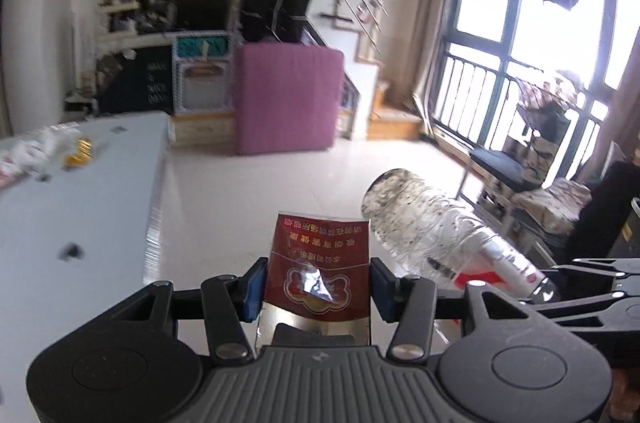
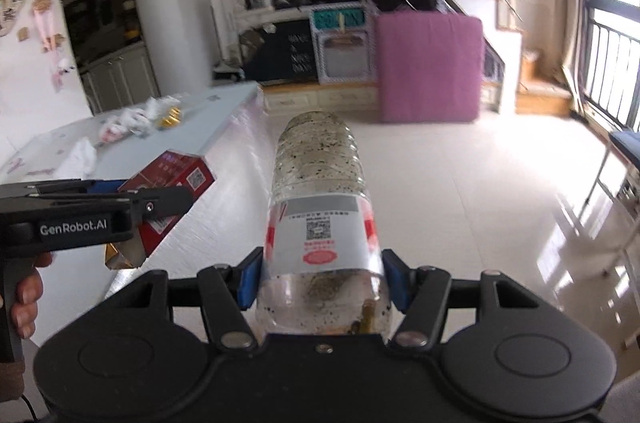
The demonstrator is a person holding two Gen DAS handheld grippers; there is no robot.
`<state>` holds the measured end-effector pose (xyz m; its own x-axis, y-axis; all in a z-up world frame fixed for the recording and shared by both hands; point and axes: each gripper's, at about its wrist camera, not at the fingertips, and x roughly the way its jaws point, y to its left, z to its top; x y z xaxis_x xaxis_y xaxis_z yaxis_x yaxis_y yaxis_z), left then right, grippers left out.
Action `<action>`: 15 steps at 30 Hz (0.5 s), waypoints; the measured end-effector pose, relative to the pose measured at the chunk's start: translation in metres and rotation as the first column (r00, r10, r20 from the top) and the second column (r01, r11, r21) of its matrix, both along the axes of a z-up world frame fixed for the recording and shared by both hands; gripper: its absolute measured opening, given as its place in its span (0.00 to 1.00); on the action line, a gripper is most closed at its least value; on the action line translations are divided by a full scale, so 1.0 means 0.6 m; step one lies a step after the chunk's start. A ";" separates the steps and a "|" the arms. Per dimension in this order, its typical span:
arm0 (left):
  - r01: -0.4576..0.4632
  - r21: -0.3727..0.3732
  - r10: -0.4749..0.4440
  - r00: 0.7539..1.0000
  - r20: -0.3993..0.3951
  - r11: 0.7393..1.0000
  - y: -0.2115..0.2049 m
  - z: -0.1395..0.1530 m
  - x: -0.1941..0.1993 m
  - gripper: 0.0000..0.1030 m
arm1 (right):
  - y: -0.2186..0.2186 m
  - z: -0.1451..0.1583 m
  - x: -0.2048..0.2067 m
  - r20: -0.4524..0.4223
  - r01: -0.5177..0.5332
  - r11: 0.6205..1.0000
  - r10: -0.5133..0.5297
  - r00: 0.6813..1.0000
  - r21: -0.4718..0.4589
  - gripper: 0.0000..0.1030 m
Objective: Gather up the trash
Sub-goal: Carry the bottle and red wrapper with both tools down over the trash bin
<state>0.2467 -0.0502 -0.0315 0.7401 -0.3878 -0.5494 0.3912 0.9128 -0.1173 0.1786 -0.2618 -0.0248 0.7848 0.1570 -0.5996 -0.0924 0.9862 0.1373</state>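
My left gripper (image 1: 318, 283) is shut on a red cigarette box (image 1: 320, 263) and holds it in the air past the table's edge. It also shows at the left of the right wrist view (image 2: 160, 203), with the cigarette box (image 2: 176, 175) in it. My right gripper (image 2: 322, 283) is shut on a clear plastic bottle (image 2: 320, 191) with a white and red label and dark specks inside, its base pointing forward. The bottle (image 1: 432, 223) and the right gripper (image 1: 600, 279) show at the right of the left wrist view.
A pale blue table (image 1: 80, 191) at the left holds crumpled white wrappers (image 2: 128, 123) and a gold piece (image 2: 170, 117). A pink mattress (image 2: 430, 67) leans on a cabinet at the back. White tiled floor (image 2: 460, 191) lies ahead. A window with railings (image 1: 520, 63) and chairs are at the right.
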 end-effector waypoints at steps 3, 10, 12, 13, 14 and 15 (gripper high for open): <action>0.009 0.000 -0.009 0.999 -0.049 1.000 -0.037 -0.041 0.019 0.51 | -0.030 -0.036 0.006 -0.047 0.016 1.000 -0.016 0.999 -0.013 0.60; -0.062 -0.023 0.053 0.963 -0.263 0.998 -0.069 -0.191 0.090 0.51 | -0.089 -0.150 0.052 -0.255 0.048 0.996 -0.026 0.967 0.080 0.60; -0.087 -0.017 0.077 0.942 -0.327 0.996 -0.072 -0.247 0.108 0.51 | -0.096 -0.189 0.069 -0.319 0.072 0.993 -0.040 0.947 0.090 0.60; -0.097 -0.003 0.089 0.929 -0.360 0.995 -0.074 -0.279 0.119 0.51 | -0.098 -0.210 0.080 -0.351 0.081 0.993 -0.046 0.935 0.087 0.60; -0.100 0.013 0.097 0.918 -0.384 0.995 -0.077 -0.307 0.127 0.51 | -0.100 -0.234 0.089 -0.387 0.092 0.992 -0.051 0.921 0.087 0.60; -0.103 0.031 0.107 0.907 -0.407 0.994 -0.079 -0.335 0.134 0.51 | -0.099 -0.256 0.098 -0.418 0.102 0.990 -0.054 0.907 0.094 0.60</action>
